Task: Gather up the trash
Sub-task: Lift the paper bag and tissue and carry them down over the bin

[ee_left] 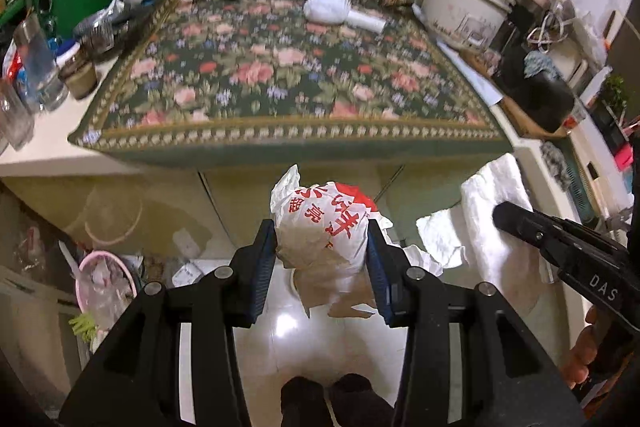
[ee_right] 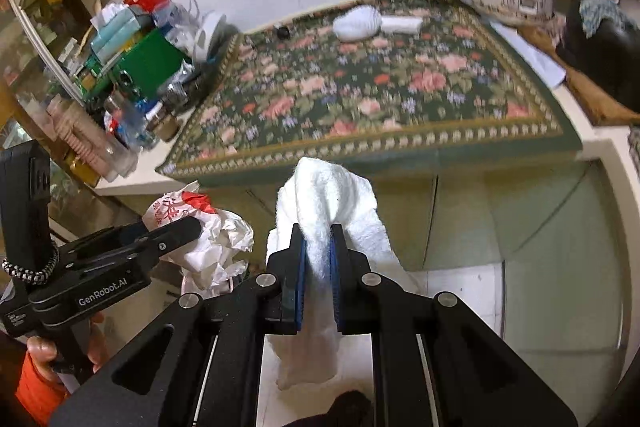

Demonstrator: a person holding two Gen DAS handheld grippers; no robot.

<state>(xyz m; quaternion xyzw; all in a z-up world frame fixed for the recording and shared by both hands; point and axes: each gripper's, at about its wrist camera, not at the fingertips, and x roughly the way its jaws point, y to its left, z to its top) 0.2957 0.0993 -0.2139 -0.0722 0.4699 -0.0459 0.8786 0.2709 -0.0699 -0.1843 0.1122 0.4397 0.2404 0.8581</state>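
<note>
Now two tools, left tool pinching one crumpled wrapper, right tool pinching one white tissue

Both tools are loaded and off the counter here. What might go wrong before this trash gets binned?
1. The left tool pinches a crumpled wrapper with loose paper hanging below; that part may tear off or slip out.
2. The right tool clamps only a fold of the tissue; the hanging end could snag or pull free.
3. The tools are close together, so the trailing pieces may tangle.
</note>
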